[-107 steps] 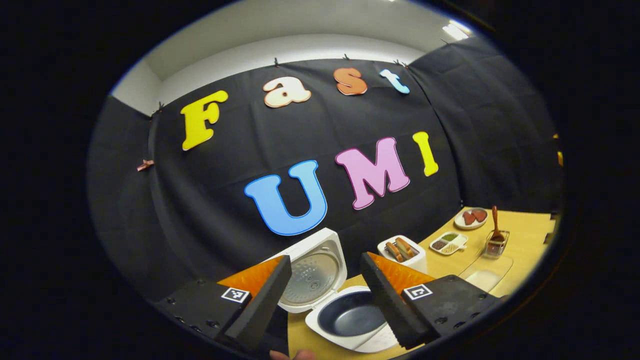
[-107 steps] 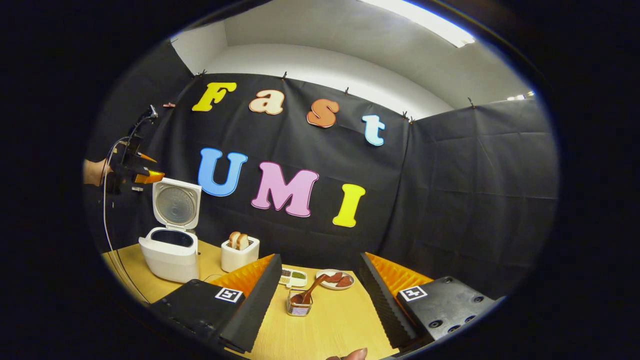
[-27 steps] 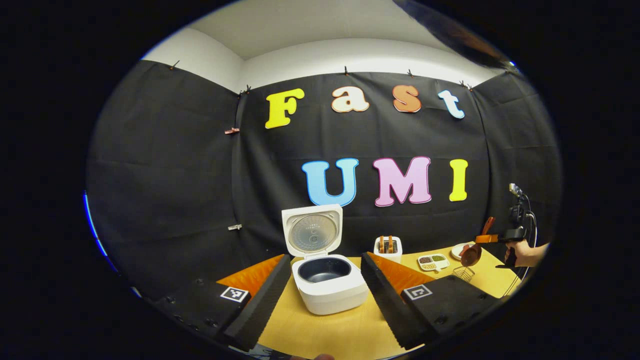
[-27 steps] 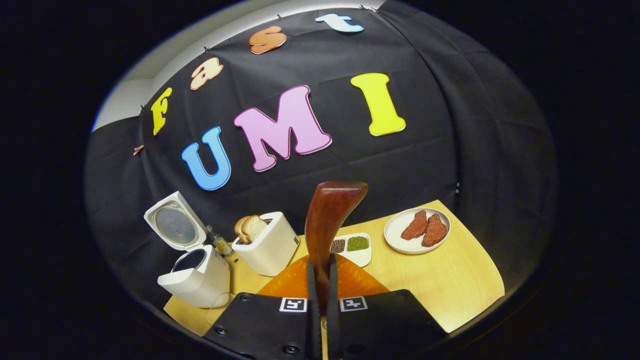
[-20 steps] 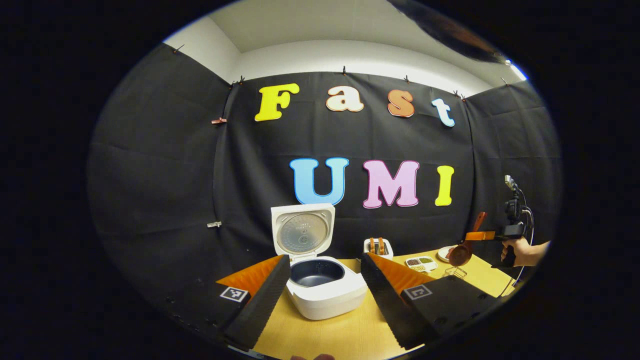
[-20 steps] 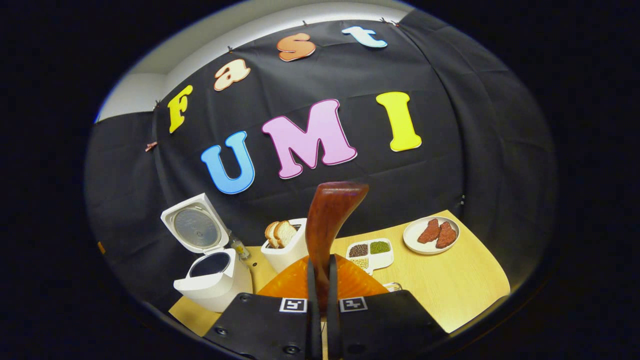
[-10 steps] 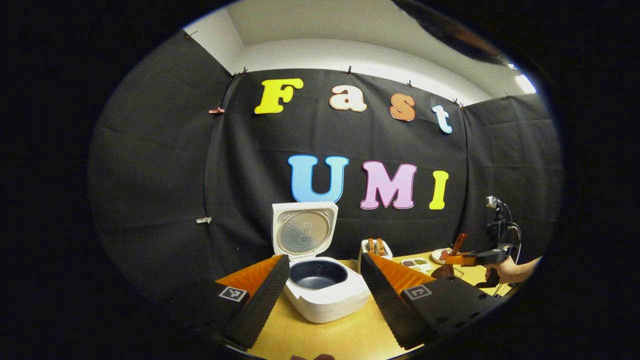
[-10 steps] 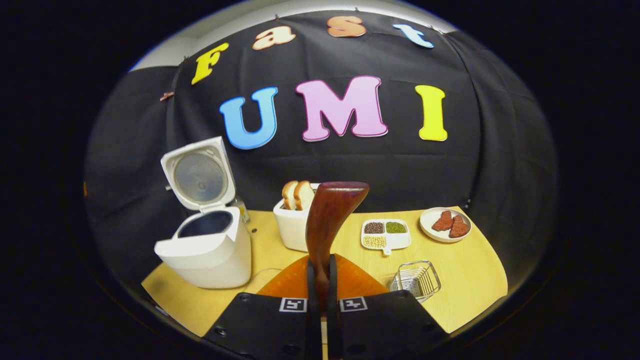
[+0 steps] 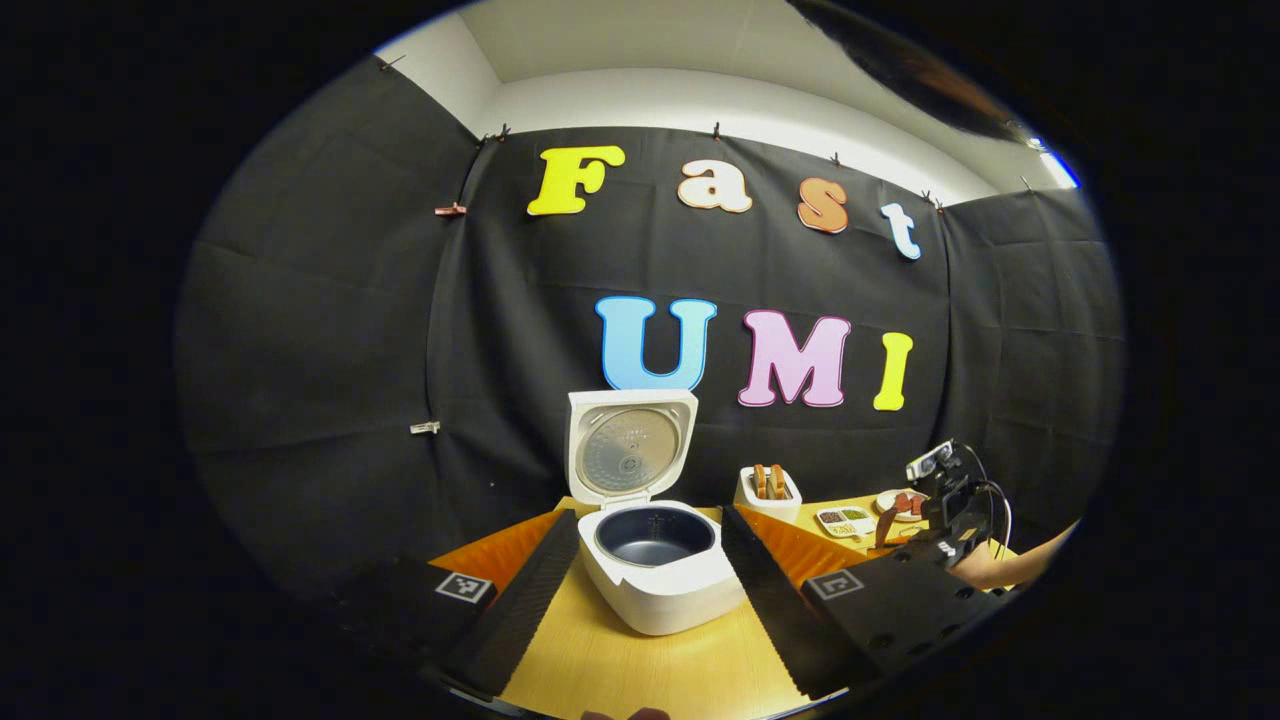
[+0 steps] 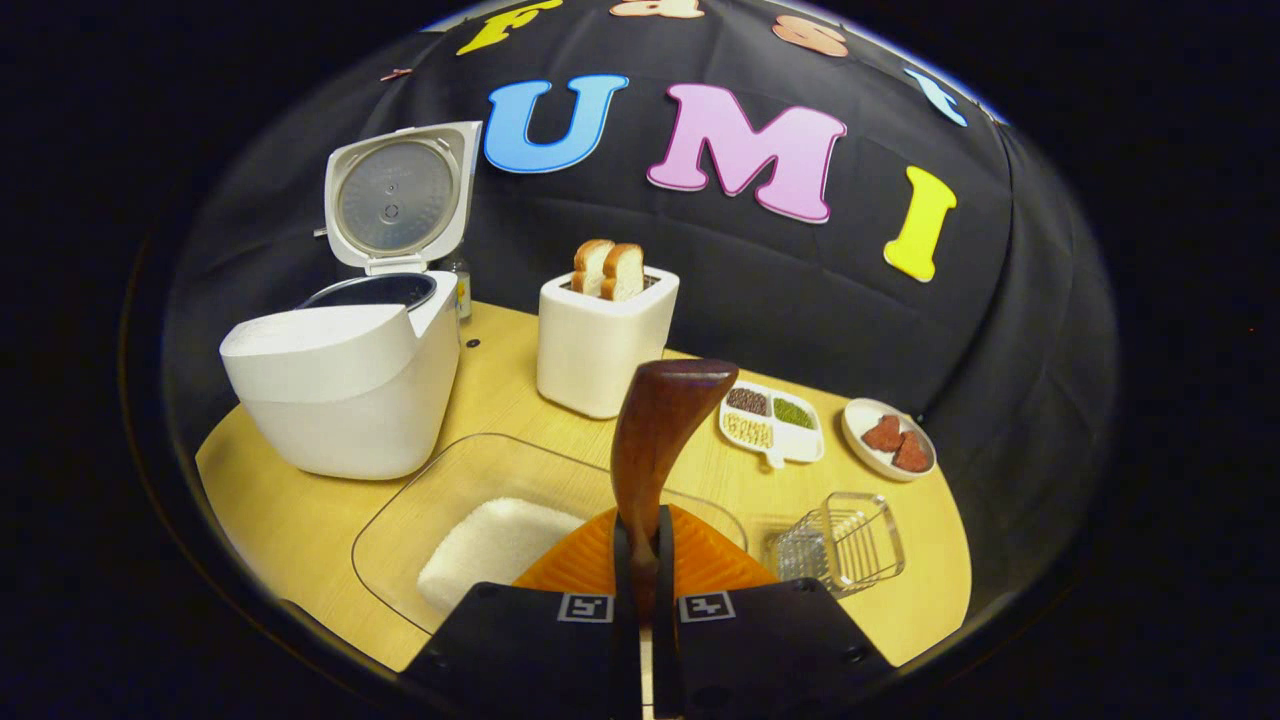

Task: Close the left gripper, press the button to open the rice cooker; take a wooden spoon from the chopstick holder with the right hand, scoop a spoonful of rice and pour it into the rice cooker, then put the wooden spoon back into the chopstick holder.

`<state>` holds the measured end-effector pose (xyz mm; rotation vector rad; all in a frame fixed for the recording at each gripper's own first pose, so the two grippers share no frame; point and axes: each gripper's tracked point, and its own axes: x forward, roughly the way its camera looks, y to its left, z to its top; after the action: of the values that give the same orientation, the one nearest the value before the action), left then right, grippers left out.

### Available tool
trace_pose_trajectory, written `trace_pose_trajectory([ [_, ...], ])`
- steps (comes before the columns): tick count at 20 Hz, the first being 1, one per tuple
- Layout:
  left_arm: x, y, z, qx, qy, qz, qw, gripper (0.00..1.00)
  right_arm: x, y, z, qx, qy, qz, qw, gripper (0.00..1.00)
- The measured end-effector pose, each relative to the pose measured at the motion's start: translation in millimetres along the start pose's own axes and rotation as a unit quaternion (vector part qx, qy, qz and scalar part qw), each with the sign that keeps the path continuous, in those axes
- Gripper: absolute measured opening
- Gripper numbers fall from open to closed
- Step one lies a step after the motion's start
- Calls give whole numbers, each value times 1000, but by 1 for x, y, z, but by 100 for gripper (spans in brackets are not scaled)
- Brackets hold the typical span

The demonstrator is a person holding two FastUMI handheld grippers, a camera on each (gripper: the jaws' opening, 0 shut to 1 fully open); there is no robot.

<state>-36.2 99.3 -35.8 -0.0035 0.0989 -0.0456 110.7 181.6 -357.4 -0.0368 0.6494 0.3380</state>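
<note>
The white rice cooker (image 9: 660,590) stands with its lid (image 9: 628,445) up and its dark pot bare; my left gripper (image 9: 650,520) hovers open in front of it, a little above the table. In the right gripper view the cooker (image 10: 345,385) is at the left. My right gripper (image 10: 640,535) is shut on the wooden spoon (image 10: 655,430), whose handle sticks up past the fingers; its bowl is hidden below. Just under the gripper lies a clear container of white rice (image 10: 490,540). The empty wire chopstick holder (image 10: 840,540) stands to the right. The right gripper (image 9: 945,505) sits low at the far right, held by a hand.
A white toaster (image 10: 600,335) with two bread slices stands behind the rice container. A divided dish of beans (image 10: 775,420) and a plate with meat pieces (image 10: 890,435) lie at the back right. The wooden table's edge (image 10: 260,560) runs close in front.
My right gripper has dropped and tipped downward with the spoon, bringing the rice container into sight beneath it. The left gripper has barely moved and stays open.
</note>
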Motion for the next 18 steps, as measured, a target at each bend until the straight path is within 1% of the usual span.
trace_pose_trajectory([
  [3, -2, 3, 0, -4, 2, 5, 1000, 98, -1, 12, -2, 74, 3, 8, 997, 9],
  [5, -3, 3, 1, -3, 0, 6, 1000, 99, -2, 16, -3, 145, 6, 14, 989, 9],
  [7, -4, 6, 3, -6, -2, 9, 1000, 99, 0, 18, -3, 220, 8, 25, 975, 9],
  [9, -4, 8, 4, -9, -1, 12, 1000, 99, 0, 17, -5, 287, 11, 42, 957, 10],
  [12, -7, 7, 6, -6, -4, 12, 1000, 99, 2, 15, -7, 366, 12, 71, 928, 9],
  [14, -6, 6, 6, -5, -4, 12, 1000, 99, -1, 12, -8, 404, 9, 86, 911, 9],
  [15, -6, 6, 6, -6, -4, 12, 1000, 99, -3, 11, -8, 418, 8, 92, 904, 13],
  [16, -7, 6, 7, -7, -4, 14, 1000, 99, -4, 9, -9, 429, 7, 97, 898, 9],
  [18, -6, 6, 8, -8, -5, 15, 1000, 99, -8, 4, -8, 443, 3, 102, 891, 9],
])
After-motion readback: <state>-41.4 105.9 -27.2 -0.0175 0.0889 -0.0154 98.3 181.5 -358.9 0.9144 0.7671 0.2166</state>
